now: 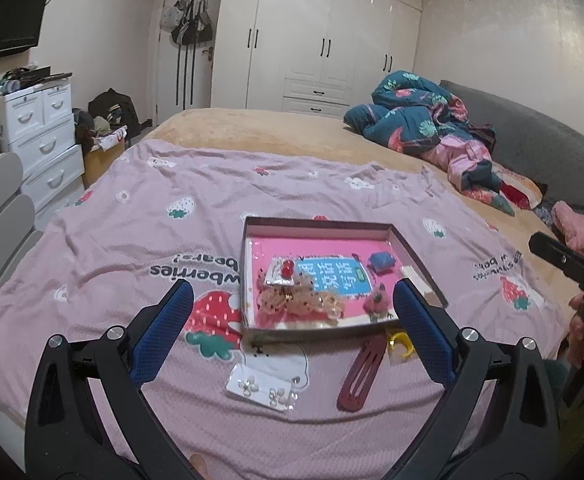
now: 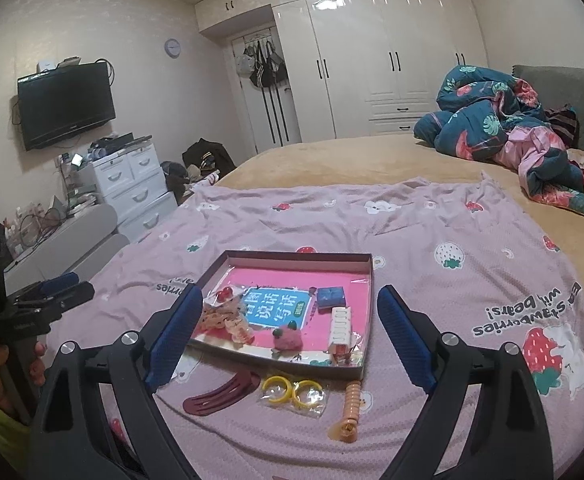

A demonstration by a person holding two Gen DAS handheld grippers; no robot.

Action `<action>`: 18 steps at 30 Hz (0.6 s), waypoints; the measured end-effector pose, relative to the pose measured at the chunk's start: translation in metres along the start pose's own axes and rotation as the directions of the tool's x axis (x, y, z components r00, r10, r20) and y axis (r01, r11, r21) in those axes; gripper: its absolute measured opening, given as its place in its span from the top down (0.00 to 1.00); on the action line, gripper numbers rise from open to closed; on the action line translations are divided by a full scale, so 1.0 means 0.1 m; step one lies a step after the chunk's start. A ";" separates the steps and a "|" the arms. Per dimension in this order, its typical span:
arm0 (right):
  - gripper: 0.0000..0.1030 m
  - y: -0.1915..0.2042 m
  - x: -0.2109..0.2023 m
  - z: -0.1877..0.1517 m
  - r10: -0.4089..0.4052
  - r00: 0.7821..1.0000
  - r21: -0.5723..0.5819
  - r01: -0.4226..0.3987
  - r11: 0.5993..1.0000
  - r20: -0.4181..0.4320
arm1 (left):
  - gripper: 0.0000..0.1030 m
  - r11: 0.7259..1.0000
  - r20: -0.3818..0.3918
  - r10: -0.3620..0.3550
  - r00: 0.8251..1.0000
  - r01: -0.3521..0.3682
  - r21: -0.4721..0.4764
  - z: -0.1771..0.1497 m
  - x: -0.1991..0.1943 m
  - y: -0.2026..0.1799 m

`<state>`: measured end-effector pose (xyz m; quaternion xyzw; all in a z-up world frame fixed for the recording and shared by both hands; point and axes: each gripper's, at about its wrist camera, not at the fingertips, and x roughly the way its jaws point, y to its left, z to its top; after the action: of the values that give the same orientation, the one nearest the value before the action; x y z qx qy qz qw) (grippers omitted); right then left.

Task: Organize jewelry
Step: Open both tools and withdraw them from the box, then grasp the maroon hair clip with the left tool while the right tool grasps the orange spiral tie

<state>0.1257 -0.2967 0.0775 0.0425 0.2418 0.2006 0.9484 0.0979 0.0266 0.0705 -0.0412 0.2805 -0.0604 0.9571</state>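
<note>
Pink strawberry-print cloth covers the near half of a bed, and on it sits a shallow cardboard tray already holding several hair ornaments and a small blue box. Loose pieces lie just in front of the tray: a dark red hair clip, a clear packet of yellow rings, an orange spiral clip and a card of pearl earrings. The risk, as I judge it, is that the slippery packet slides out of a grip, or that a jaw snags the soft cloth and drags the tray. The right gripper and left gripper both hover with jaws wide and empty. The loose pieces lie below and between the jaws, untouched.
</note>
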 end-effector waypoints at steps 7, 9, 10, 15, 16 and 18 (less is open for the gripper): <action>0.14 0.06 -0.06 -0.10 0.000 1.000 -0.020 -0.001 1.000 -0.022 | 0.09 1.000 -0.025 -0.009 1.000 0.010 0.024 -0.11 -0.01 -0.09; 0.14 0.06 -0.06 -0.12 0.001 1.000 -0.023 -0.001 1.000 -0.027 | 0.09 0.999 -0.028 -0.011 1.000 0.012 0.030 -0.13 -0.01 -0.10; 0.14 0.07 -0.07 -0.14 0.002 0.999 -0.027 -0.003 1.000 -0.032 | 0.09 0.999 -0.030 -0.014 0.999 0.015 0.032 -0.13 -0.02 -0.11; 0.14 0.09 -0.07 -0.21 0.011 0.999 -0.027 -0.012 1.000 -0.047 | 0.09 0.999 -0.046 -0.028 0.999 0.030 0.038 -0.19 0.00 -0.15; 0.14 0.09 -0.06 -0.22 0.011 0.999 -0.028 -0.013 1.000 -0.052 | 0.09 0.999 -0.049 -0.031 0.998 0.033 0.042 -0.21 0.01 -0.16; 0.14 0.10 -0.05 -0.26 0.009 0.998 -0.032 -0.011 0.999 -0.062 | 0.09 0.998 -0.059 -0.031 0.998 0.034 0.049 -0.24 0.02 -0.19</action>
<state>0.1054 -0.2905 0.0587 0.0221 0.2676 0.2105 0.9400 0.0850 0.0061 0.0517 -0.0200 0.3058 -0.0843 0.9481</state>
